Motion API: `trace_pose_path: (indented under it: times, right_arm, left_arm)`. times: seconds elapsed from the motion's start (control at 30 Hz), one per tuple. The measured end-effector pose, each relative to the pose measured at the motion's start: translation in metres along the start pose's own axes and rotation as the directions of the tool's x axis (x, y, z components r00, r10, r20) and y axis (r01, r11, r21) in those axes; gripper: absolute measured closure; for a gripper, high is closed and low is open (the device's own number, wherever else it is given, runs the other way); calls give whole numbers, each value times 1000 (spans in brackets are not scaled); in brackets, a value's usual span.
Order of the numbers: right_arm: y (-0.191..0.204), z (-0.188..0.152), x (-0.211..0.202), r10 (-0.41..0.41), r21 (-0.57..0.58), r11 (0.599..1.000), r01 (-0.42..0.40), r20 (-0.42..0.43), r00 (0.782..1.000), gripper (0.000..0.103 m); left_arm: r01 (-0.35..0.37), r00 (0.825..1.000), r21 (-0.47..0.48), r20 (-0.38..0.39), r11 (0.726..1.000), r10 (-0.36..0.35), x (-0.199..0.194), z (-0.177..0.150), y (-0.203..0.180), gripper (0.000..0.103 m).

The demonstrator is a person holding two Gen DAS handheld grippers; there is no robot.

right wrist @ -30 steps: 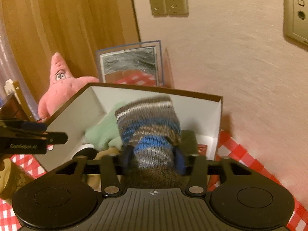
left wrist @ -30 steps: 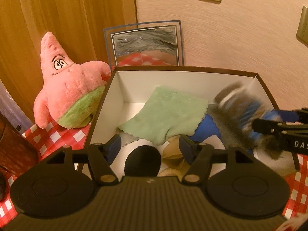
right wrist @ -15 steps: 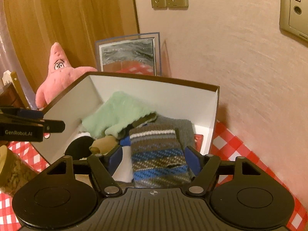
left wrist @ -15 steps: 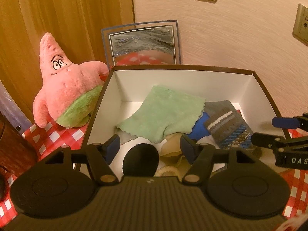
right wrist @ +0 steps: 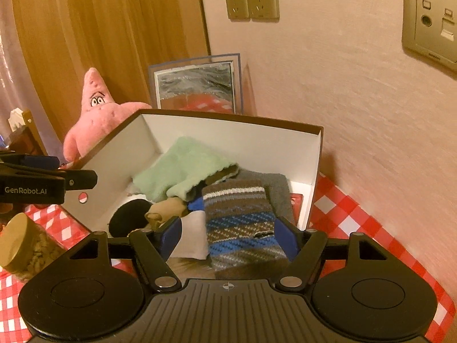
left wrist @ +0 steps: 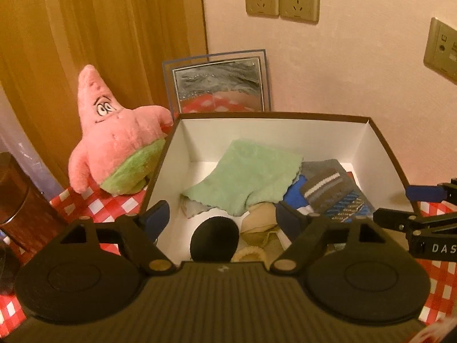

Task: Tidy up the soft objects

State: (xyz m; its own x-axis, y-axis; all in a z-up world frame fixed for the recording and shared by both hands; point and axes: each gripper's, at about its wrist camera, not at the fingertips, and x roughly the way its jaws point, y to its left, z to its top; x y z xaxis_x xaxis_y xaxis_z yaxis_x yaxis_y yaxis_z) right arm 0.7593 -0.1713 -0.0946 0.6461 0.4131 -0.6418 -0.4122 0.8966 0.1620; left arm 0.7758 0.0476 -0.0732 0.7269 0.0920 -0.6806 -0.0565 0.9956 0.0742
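**Most soft things are in the box, the pink star toy is not**

We hold two tongs over the box. Our left tongs [left wrist: 221,218] are spread wide and hold nothing. Our right tongs [right wrist: 228,235] are spread wide too, with the striped sock [right wrist: 240,217] lying loose between them, inside the box [right wrist: 312,171].

In the box we also see a black round thing [left wrist: 214,241], a tan thing [left wrist: 258,218], a white cloth [right wrist: 191,240] and, farther back, the green towel [left wrist: 251,178]. We think these are done.

Behind the box, on the red checked cloth [left wrist: 94,204], sits the pink star toy [left wrist: 114,145]. It is still outside, so we think it is next.

Only the right view shows a jar [right wrist: 25,247] down by the left side. The left view shows the whole toy; the right view hides its lower half behind the box. Farthest back, a picture frame [left wrist: 218,81] leans on the wall.
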Motion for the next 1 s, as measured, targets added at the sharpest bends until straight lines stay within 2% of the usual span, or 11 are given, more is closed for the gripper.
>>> trace_pose_path:
  times: [0.3, 0.53, 0.7, 1.0]
  right_arm:
    - [11, -9, -38, 6, 10, 1000, -6, 46, 999, 32]
    - [27, -27, -83, -8, -33, 999, 14, 169, 986, 32]
    - [35, -40, -111, 17, -7, 1000, -16, 177, 984, 32]
    - [53, -72, -163, 14, 47, 999, -23, 179, 984, 32]
  left_arm:
    - [13, 998, -27, 57, 1000, -12, -44, -10, 1, 23]
    - [39, 993, -52, 112, 998, -33, -93, -28, 0, 23]
    - [24, 991, -33, 130, 999, -19, -133, -47, -3, 23]
    - [51, 990, -46, 131, 998, -45, -197, -90, 4, 23]
